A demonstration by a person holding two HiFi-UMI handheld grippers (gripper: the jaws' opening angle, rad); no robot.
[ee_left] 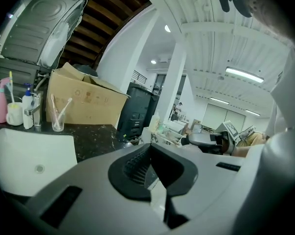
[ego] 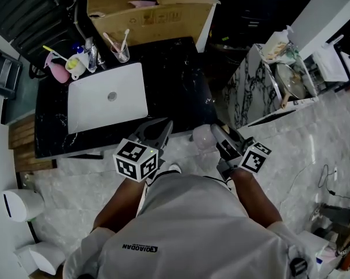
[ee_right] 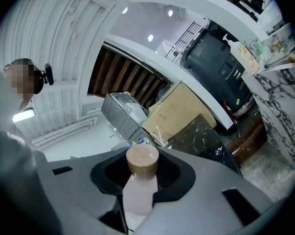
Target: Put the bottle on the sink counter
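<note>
Bottle [ee_right: 139,190], pale pink, tan round cap [ee_right: 142,159], clamped in right fingers [ee_right: 177,179], left fingers [ee_left: 133,172] closed, empty

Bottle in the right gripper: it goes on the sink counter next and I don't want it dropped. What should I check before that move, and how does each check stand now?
1. Grip: right gripper shut on the bottle, pads against its body: ok.
2. Cap seated on the bottle: ok.
3. Left gripper shut, nothing in it, apart from the bottle: ok.
4. Bare counter to the right of the sink for landing: ok.
5. Bottle above the counter: not ok, in the head view it seems short of the near edge.
6. Bottle's base: hidden, cannot tell.
</note>
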